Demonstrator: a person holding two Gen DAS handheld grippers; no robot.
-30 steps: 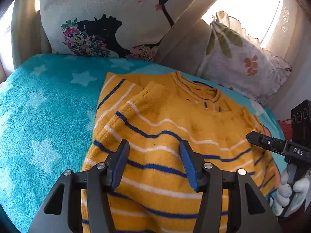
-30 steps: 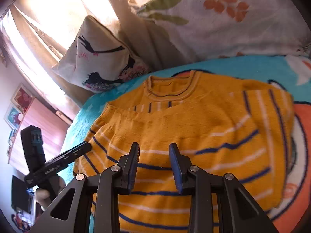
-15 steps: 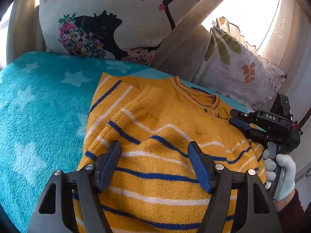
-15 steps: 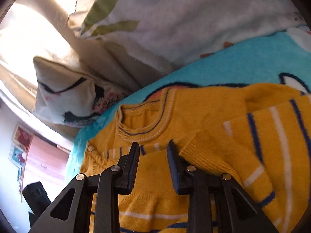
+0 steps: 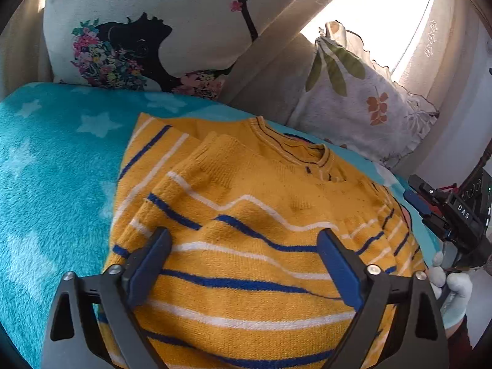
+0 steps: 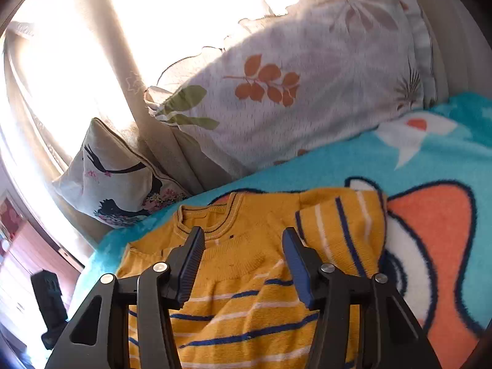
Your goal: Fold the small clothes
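A small yellow sweater (image 5: 246,215) with blue and white stripes lies folded on a turquoise blanket (image 5: 52,166); its lower part is laid up over the chest and its collar (image 5: 295,150) points at the pillows. My left gripper (image 5: 243,246) is wide open just above the folded layer and holds nothing. My right gripper (image 6: 243,246) is open and empty over the sweater (image 6: 246,307) near the collar (image 6: 209,221). It also shows at the right edge of the left wrist view (image 5: 449,215), held by a gloved hand. A folded sleeve (image 6: 341,227) lies to the right.
A white pillow with a black silhouette print (image 5: 160,27) and a leaf-print pillow (image 5: 359,104) lean against beige curtains (image 6: 101,70) behind the sweater. The blanket has an orange fish print (image 6: 430,246) at the right. Wooden furniture (image 6: 18,246) stands at the far left.
Both grippers opened wider. The right gripper let go of the sweater's folded edge and drew back to the right. The left gripper moved slightly forward.
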